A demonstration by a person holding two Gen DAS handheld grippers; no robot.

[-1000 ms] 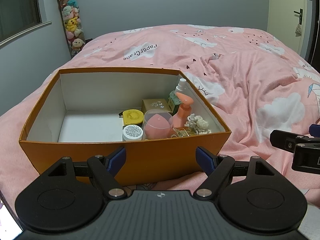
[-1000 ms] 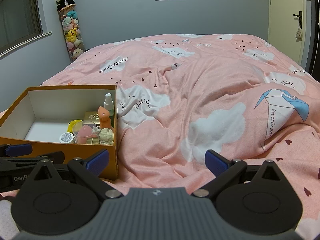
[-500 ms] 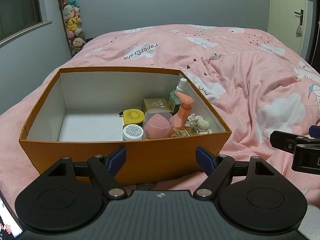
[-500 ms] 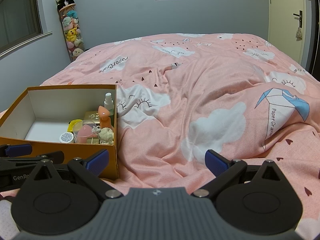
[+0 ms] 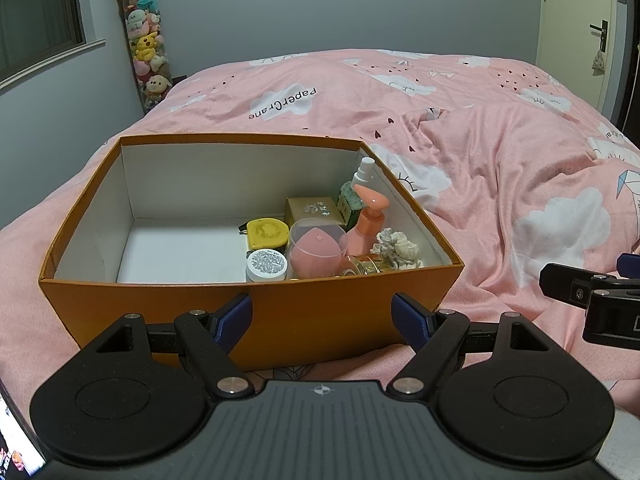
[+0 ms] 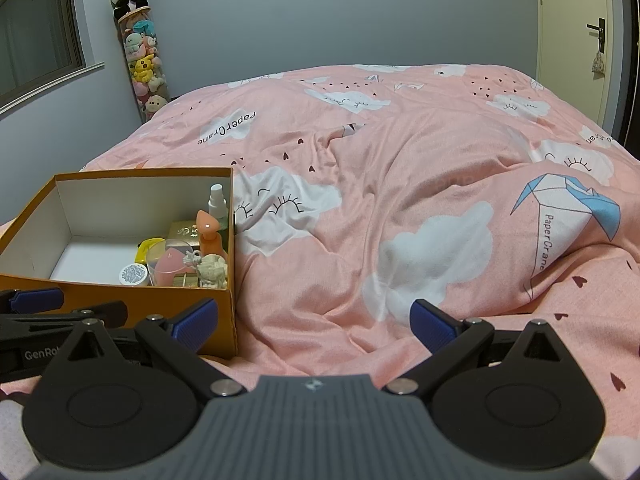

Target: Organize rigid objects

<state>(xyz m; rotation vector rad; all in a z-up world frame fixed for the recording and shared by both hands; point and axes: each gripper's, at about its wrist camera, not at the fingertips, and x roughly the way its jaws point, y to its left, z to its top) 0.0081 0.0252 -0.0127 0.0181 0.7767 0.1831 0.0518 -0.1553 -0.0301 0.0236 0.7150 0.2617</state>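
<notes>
Left wrist view: the left gripper (image 5: 322, 312) sits low in the frame with jaws wide apart, holding nothing — its blue fingertips (image 5: 236, 314) lie over the near wall of the orange box (image 5: 248, 320); contact cannot be judged. The box stands at centre on the pink bed (image 5: 520, 184). Its right half holds a pump bottle (image 5: 367, 224), spray bottle (image 5: 362, 180), gold carton (image 5: 314, 210), yellow case (image 5: 266, 232), white jar (image 5: 267, 266) and a cup (image 5: 316, 248). Right wrist view: the right gripper (image 6: 314, 320) is also wide open and empty, over bare bedding right of the box.
</notes>
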